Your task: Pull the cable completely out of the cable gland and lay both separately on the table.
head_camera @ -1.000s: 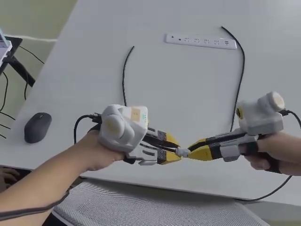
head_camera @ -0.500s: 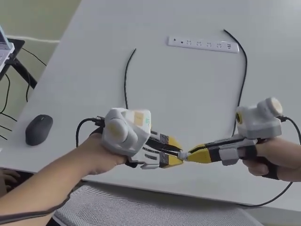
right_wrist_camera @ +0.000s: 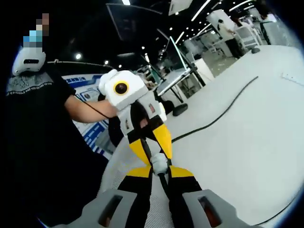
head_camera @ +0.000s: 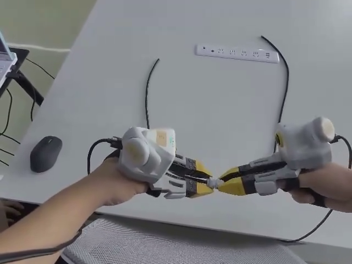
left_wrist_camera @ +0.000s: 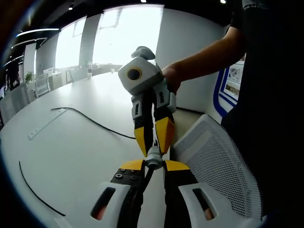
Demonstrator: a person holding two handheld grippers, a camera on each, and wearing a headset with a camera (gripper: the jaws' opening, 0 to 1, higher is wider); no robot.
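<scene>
Two grippers meet nose to nose, and you've got them up off the white table (head_camera: 231, 110), out over its near edge. Your left gripper (head_camera: 205, 185) comes in from the left, your right gripper (head_camera: 224, 185) from the right, tips almost touching. Between them sits the small whitish cable gland (head_camera: 213, 181), and that's where the action is.

In the left gripper view your own yellow jaws are drawn in tight around the thin black cable (left_wrist_camera: 147, 178), which runs back between them from the gland. Your right gripper's jaws are pinched on the gland's other end. The right gripper view has the gland squarely at its own tips, and a dark strand trails back between those jaws as well, so the cable is threaded right through. Neither piece is on the table.

Out on the tabletop, a white power strip (head_camera: 235, 53) lies at the far side with its black cord (head_camera: 286, 88) curving toward you. A loose black wire (head_camera: 146, 93) lies left of centre, and a dark mouse (head_camera: 45, 154) sits near the left edge. Below your hands is a grey mesh chair (head_camera: 165, 242).
</scene>
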